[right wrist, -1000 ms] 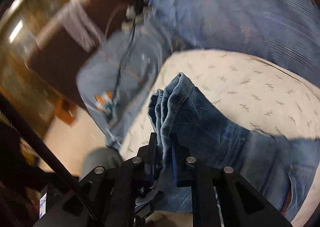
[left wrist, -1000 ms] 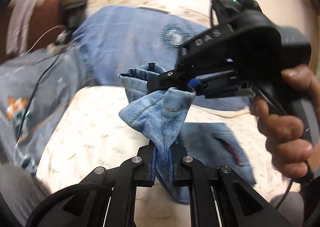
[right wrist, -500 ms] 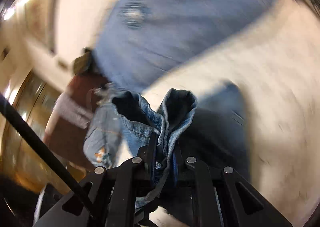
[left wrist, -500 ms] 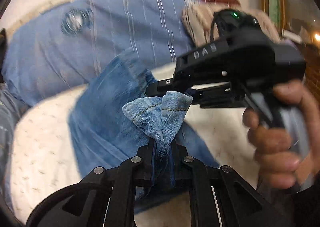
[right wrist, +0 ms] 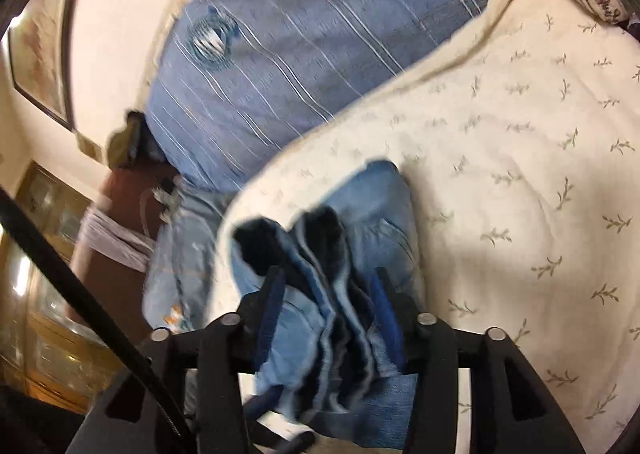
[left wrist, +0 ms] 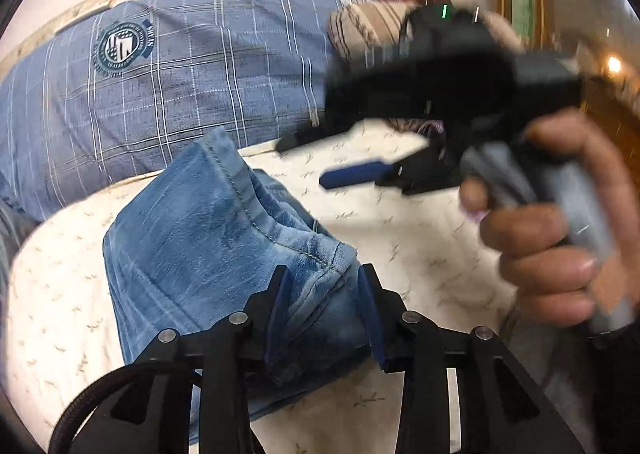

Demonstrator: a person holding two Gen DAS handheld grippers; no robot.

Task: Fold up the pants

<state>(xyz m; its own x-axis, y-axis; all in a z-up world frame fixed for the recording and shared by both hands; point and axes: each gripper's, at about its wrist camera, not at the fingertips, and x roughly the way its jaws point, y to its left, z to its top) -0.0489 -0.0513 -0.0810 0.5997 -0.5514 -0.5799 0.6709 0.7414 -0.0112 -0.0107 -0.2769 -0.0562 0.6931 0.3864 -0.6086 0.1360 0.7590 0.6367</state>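
Note:
The blue denim pants [left wrist: 208, 238] lie folded on the cream bedspread [left wrist: 400, 230]. My left gripper [left wrist: 324, 282] is open, its jaws apart on either side of the hem end of the pants, which rests between them. In the left wrist view my right gripper [left wrist: 308, 162] is to the right above the bed, blurred, jaws apart and empty. In the right wrist view my right gripper [right wrist: 328, 278] is open, with the bunched hem layers of the pants [right wrist: 360, 238] loose between its fingers.
A blue plaid pillow [left wrist: 160, 78] lies at the head of the bed, also in the right wrist view [right wrist: 304, 54]. A light blue embroidered cloth [right wrist: 180, 266] hangs off the bed's left side. A brown wooden piece of furniture [right wrist: 108, 254] stands beside it.
Both grippers have opened and let go of the pants hems. The pants have come down from the air onto the bedspread. The right gripper has drawn away to the right.

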